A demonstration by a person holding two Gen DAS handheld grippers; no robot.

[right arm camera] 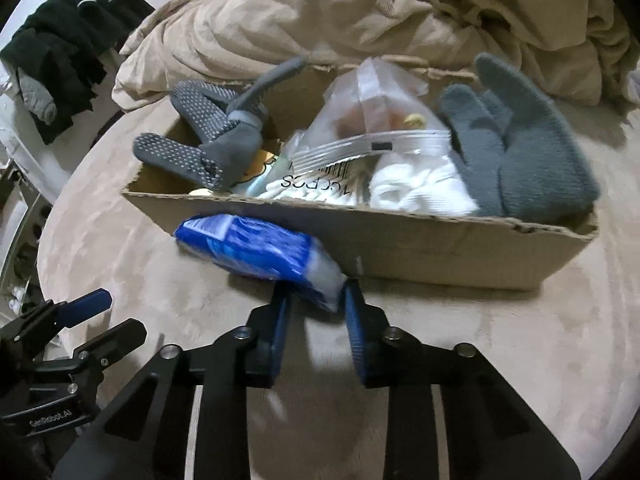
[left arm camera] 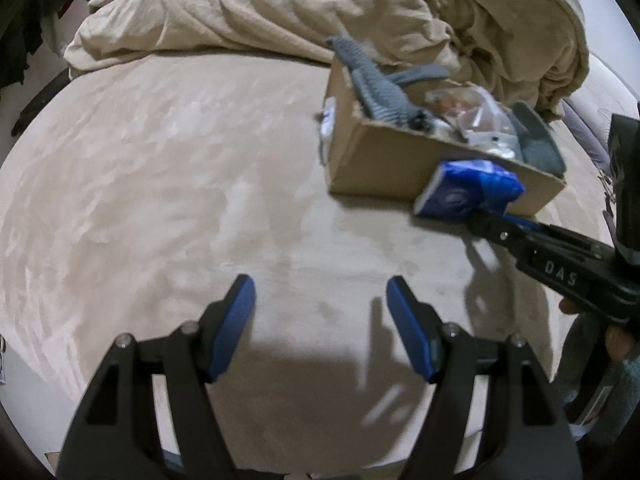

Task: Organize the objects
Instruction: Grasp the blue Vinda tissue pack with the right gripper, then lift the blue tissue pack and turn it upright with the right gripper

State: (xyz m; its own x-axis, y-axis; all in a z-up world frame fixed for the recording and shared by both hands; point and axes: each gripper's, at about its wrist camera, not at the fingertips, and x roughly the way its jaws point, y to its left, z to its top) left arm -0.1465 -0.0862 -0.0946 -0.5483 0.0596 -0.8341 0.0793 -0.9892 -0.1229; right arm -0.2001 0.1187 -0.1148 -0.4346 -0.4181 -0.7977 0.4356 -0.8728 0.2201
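A cardboard box (right arm camera: 420,248) sits on the beige bed (left arm camera: 160,180). It holds grey dotted socks (right arm camera: 192,144), a clear plastic bag (right arm camera: 372,112), a grey glove (right arm camera: 528,144) and white items. My right gripper (right arm camera: 314,300) is shut on a blue tissue pack (right arm camera: 256,250) and holds it above the bed just in front of the box's near wall; the pack also shows in the left wrist view (left arm camera: 468,190). My left gripper (left arm camera: 320,292) is open and empty over bare bed, to the left of the box (left arm camera: 380,160).
A crumpled beige duvet (left arm camera: 300,8) lies behind the box. Dark clothes (right arm camera: 68,40) hang at the far left beyond the bed edge. The left gripper also shows at the right wrist view's lower left (right arm camera: 88,320).
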